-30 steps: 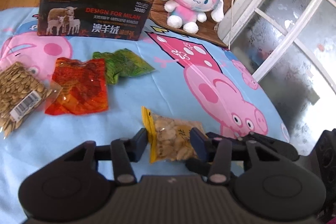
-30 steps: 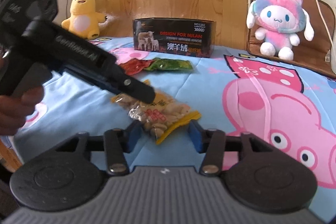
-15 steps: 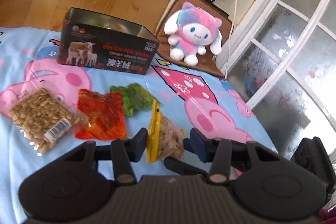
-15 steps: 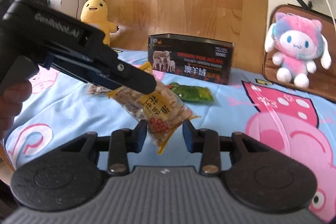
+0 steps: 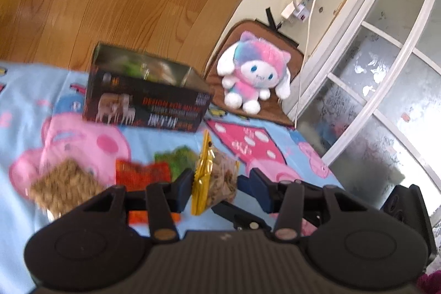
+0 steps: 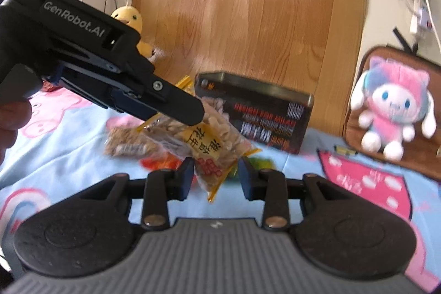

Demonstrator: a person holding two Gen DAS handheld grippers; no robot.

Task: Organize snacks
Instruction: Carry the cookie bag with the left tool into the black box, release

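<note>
A clear peanut bag (image 5: 220, 178) with a yellow label hangs in the air above the blue cartoon bedsheet (image 5: 171, 139). My left gripper (image 5: 220, 175) is shut on its upper part, where the bag stands edge-on between the pads. In the right wrist view the peanut bag (image 6: 209, 139) faces the camera, and the left gripper's finger (image 6: 187, 112) lies across its top. My right gripper (image 6: 216, 172) is shut on the bag's lower end. A black open-topped tin (image 5: 143, 106), some items showing inside, stands at the back of the bed.
A seed bag (image 5: 66, 181), a red packet (image 5: 140, 175) and a green packet (image 5: 179, 159) lie on the sheet before the tin (image 6: 264, 112). A pink plush (image 5: 253, 79) sits at the back right, a yellow plush (image 6: 129, 18) at the back left. A person's hand (image 6: 11, 120) grips the left tool.
The peanut bag has risen off the sheet and turned on edge between both grippers. The right jaws have narrowed on it. Both views have tilted up toward the wooden headboard.
</note>
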